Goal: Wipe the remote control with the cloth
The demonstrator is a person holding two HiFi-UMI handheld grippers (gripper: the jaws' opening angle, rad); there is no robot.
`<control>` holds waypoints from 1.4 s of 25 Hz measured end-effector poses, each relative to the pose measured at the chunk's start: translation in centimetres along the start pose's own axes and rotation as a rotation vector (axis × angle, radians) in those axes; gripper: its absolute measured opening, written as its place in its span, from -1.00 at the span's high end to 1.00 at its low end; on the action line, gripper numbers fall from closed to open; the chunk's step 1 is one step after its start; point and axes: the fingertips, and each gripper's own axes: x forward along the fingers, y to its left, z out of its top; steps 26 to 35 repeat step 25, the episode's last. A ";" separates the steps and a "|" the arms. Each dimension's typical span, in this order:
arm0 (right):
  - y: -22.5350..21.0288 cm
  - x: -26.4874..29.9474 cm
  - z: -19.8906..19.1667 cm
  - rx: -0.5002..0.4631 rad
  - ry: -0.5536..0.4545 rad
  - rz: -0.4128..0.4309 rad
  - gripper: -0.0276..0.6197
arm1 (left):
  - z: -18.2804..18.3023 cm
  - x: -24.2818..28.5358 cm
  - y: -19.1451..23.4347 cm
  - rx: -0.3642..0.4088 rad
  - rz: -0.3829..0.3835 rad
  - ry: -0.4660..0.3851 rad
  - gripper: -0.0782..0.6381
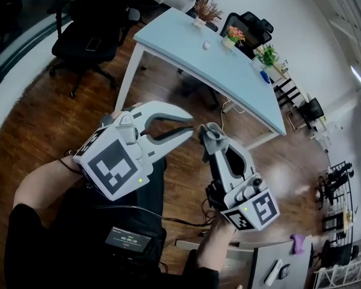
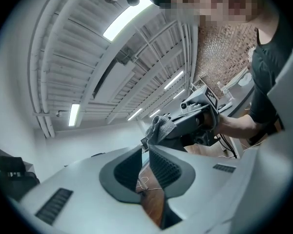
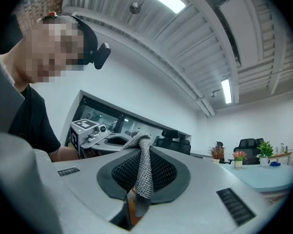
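1. One grey cloth (image 1: pixel 216 134) is the only task item in reach. It is pinched in the right tongs (image 1: pixel 210 144), with a fold bunched past the tips and a tail hanging between the pads, in the air above the wood floor (image 1: pixel 60 119).
2. Remote control: not surely found. A pale slim item (image 1: pixel 273 272) lies on the tabletop (image 1: pixel 260 253) at the head view's lower right, well apart from both tongs. It may be the remote, but is too small to tell.
3. Right tongs: clenched on the cloth from both sides.
4. Left tongs (image 1: pixel 188 128): closed tip to tip, nothing between, near the right pair but not touching.
5. Judgement: the cloth is yet to reach the remote. Hold the pinch firm, lead with the bunched fold so fabric makes contact rather than plastic, and open the left tongs to steady the remote.
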 end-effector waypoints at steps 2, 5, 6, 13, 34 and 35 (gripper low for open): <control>0.8 -0.5 0.6 -0.009 -0.005 0.003 0.84 | 0.6 -0.5 -0.6 0.004 0.002 -0.001 0.70; 1.6 -1.0 1.2 -0.022 -0.011 0.006 0.84 | 1.2 -0.8 -1.3 0.012 -0.005 -0.022 0.70; 1.8 -1.1 1.3 -0.027 -0.014 0.006 0.84 | 1.3 -1.0 -1.4 0.015 -0.003 -0.021 0.70; 1.3 -2.2 1.9 -0.031 -0.016 -0.001 0.84 | 1.9 -0.2 -2.2 0.015 -0.017 -0.055 0.70; 1.4 -1.7 -0.2 0.013 0.027 0.036 0.84 | 0.6 0.8 -3.2 -0.012 -0.036 -0.014 0.70; 1.4 -1.7 -0.2 0.013 0.027 0.036 0.84 | 0.6 0.8 -3.2 -0.012 -0.036 -0.014 0.70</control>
